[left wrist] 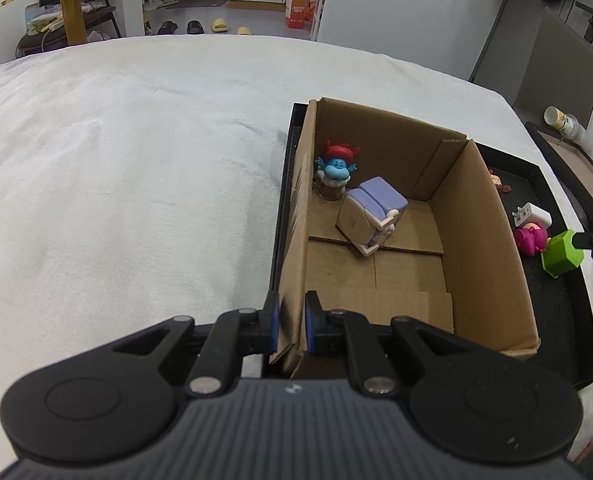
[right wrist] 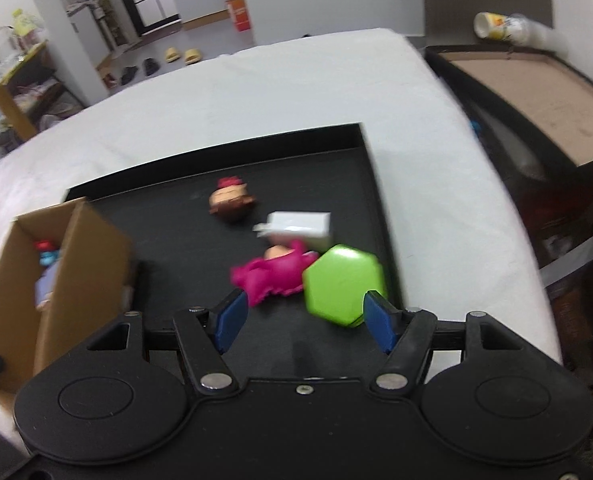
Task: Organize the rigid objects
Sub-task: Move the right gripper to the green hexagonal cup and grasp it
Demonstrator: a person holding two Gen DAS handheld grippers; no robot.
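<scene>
Right gripper (right wrist: 303, 320) stands wide open and holds nothing, low over the black tray (right wrist: 360, 148), with the green hexagonal block (right wrist: 342, 284) just inside its right finger and the pink toy figure (right wrist: 272, 276) ahead of the gap. That view is blurred, so I cannot tell whether the finger touches the block. Left gripper (left wrist: 290, 322) is closed on the near wall of the cardboard box (left wrist: 484, 220), which sits in the tray on the white bed (left wrist: 136, 160). Inside the box lie a blue figure with a red cap (left wrist: 336, 168) and a lilac-and-cream toy (left wrist: 372, 212).

The block looks like hard, smooth plastic, probably light and stiff, and likely a little slippery. Its flat opposite faces seem the best hold, since pinching across corners could let it twist out. A white plug adapter (right wrist: 300, 226) and a brown-haired figure (right wrist: 230, 202) wait farther back on the tray.
</scene>
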